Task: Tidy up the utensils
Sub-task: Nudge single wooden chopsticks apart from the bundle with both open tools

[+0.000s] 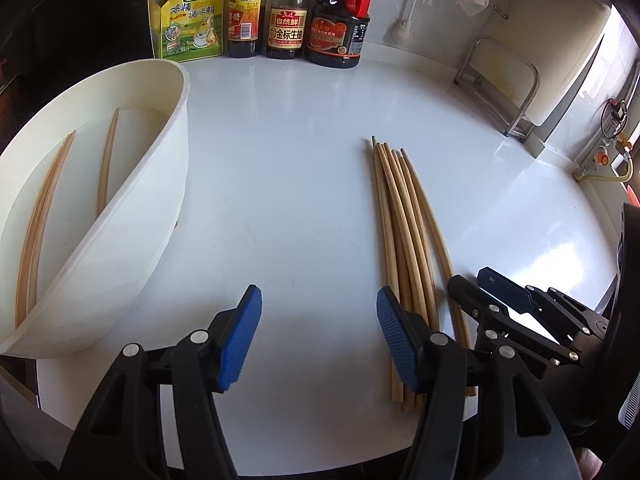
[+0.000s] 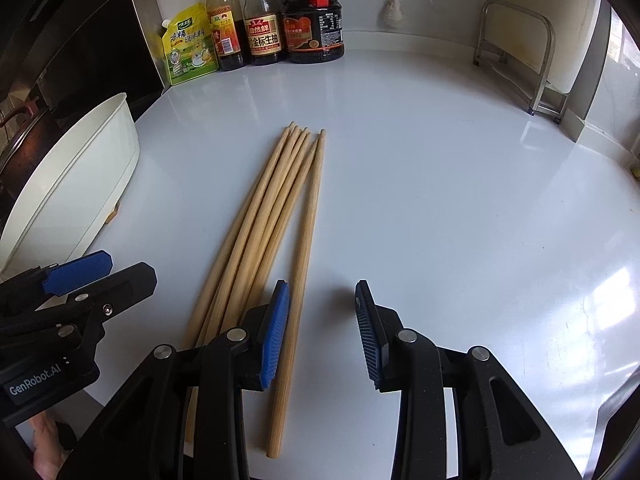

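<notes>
Hovering side by side over the white counter (image 2: 440, 200), both tools are empty and between picks. The left gripper (image 1: 320, 340) has its jaws spread wide with nothing between them, and the right gripper (image 2: 322, 332) is just as wide open, its left pad touching or nearly touching the outermost stick of the loose chopsticks (image 2: 276, 220).

That bundle lies on the counter, tips pointing toward the back wall, while a few chopsticks (image 1: 44, 216) already rest inside the white tub (image 1: 160, 184) off to the left. So the job looks partway through: some sticks moved, a fair pile left.

Next move, by my reading, calls for the right tool to slide left and drop so one or two sticks sit squarely between the pads, then close and carry across to the tub.

Labels now! The middle soy bottle (image 2: 262, 36) reads 自然鲜 and 金标生抽; the yellow pouch (image 2: 188, 46) shows 鸡精 and 调味料. The left tool's body carries "GenRobot.AI". Writing on the vinegar bottle (image 2: 224, 32) and the dark jug (image 2: 314, 24) is too small to make out.
</notes>
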